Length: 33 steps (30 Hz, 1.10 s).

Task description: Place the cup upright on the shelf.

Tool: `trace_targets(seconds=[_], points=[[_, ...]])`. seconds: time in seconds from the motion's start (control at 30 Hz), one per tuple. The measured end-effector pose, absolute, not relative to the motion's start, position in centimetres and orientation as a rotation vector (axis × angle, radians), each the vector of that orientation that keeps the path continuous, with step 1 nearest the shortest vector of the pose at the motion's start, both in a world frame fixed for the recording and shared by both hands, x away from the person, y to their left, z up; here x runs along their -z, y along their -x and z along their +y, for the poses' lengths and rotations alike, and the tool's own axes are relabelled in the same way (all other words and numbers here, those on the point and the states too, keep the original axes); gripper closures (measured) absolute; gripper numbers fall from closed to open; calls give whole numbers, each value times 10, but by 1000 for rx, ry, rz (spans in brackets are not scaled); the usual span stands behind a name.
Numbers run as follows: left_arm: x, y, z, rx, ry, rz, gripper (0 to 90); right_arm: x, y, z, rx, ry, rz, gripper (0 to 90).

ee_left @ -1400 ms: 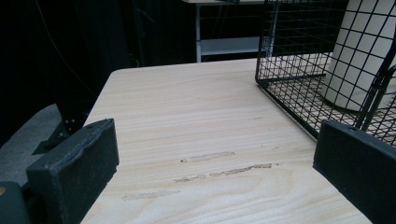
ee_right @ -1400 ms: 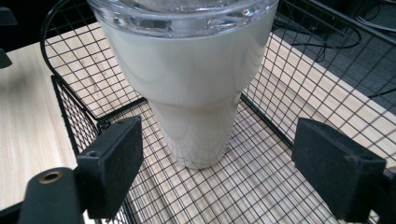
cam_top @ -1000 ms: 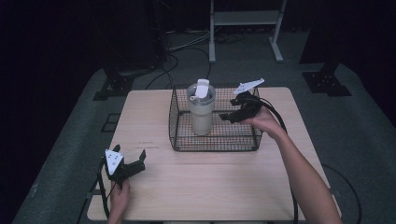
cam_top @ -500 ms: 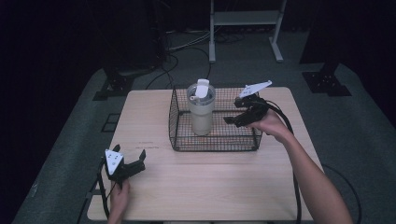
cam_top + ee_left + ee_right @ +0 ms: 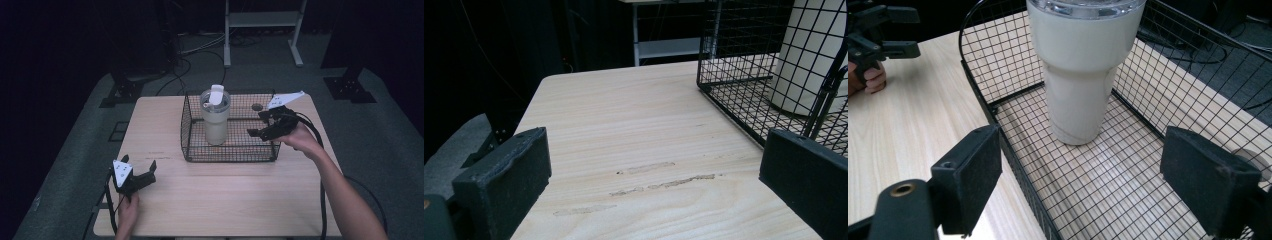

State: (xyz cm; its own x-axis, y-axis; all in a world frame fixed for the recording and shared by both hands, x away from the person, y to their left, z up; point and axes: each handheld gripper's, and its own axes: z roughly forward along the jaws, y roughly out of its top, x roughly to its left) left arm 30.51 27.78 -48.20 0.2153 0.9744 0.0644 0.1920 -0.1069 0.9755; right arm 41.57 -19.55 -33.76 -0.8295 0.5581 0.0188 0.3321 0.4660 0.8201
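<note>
A cream tumbler (image 5: 215, 117) with a clear lid stands upright in the left half of a black wire basket (image 5: 230, 152) at the table's far middle. My right gripper (image 5: 256, 125) hovers over the basket's right end, pointing left at the tumbler (image 5: 1080, 75). Its jaws stand wide apart with nothing between them (image 5: 1090, 175). My left gripper (image 5: 139, 162) rests near the table's front left corner, open and empty (image 5: 659, 165). The basket's near corner (image 5: 724, 90) and the tumbler (image 5: 809, 60) lie ahead of it to the right.
The light wooden table (image 5: 225, 200) has bare boards in front of the basket, with faint scuff marks (image 5: 659, 182). Dark floor, cables and a metal stand (image 5: 262, 30) lie beyond the far edge. A small round hole (image 5: 257, 107) sits behind the basket.
My right gripper has drawn back to the right, away from the tumbler, toward the basket's right end. The left gripper and the tumbler have stayed put.
</note>
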Motion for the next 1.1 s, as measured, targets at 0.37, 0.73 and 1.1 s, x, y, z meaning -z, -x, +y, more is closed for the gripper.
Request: trace_targets(seconds=[0.37,0.73,1.1], points=[[482,-305,278,-1013,-1521,1150,0,344,-398,-201,-1328,-739,2485,160],[482,-305,277,-1010,-1517,1150,0,349,-380,-204,-1343,-695,2503,160],[482,-305,278,-1011,-1522,1150,0,357,-367,-207,-1356,-679,2518,160]])
